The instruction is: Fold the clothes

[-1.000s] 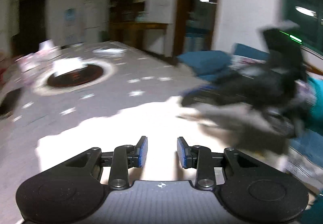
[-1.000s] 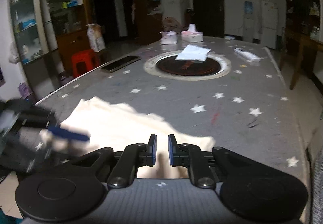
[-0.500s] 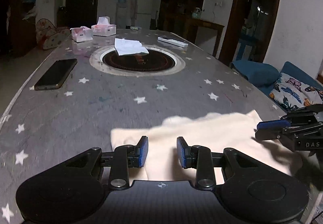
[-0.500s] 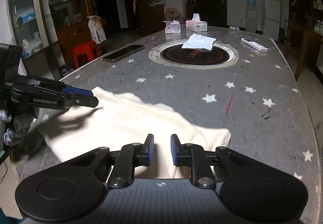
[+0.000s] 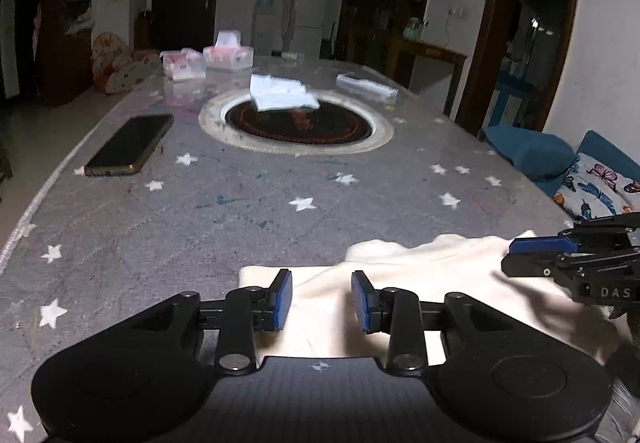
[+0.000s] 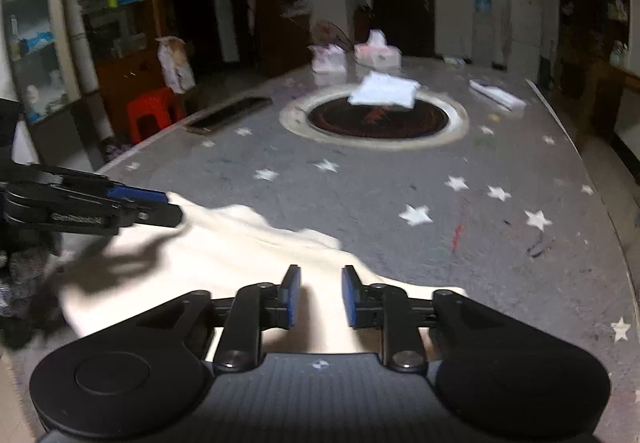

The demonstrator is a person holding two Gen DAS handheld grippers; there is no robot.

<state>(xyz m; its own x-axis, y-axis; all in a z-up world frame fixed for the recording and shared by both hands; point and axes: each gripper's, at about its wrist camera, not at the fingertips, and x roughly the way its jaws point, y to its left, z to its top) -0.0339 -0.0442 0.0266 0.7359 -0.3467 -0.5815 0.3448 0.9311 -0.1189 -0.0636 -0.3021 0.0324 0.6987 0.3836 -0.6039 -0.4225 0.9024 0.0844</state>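
On star-printed grey table (image 5: 224, 227), soft cream garment (image 5: 420, 283) lies rumpled.

The bench (image 5: 168, 227) is carrying one cream garment (image 5: 424, 283), one phone (image 5: 130, 145), two tissue boxes (image 5: 228, 55) — and one remote (image 5: 366, 87); two grippers — left (image 5: 320, 301), right (image 6: 317, 297) — are hovering.

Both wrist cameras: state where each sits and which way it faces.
Left wrist view: sits on the left gripper, facing along its open jaws over the cream garment and up the table; the right gripper enters from the right.
Right wrist view: sits on the right gripper, jaws open, facing the same way; the left gripper enters from the left.
Shared: garment, table, phone, white cloth.
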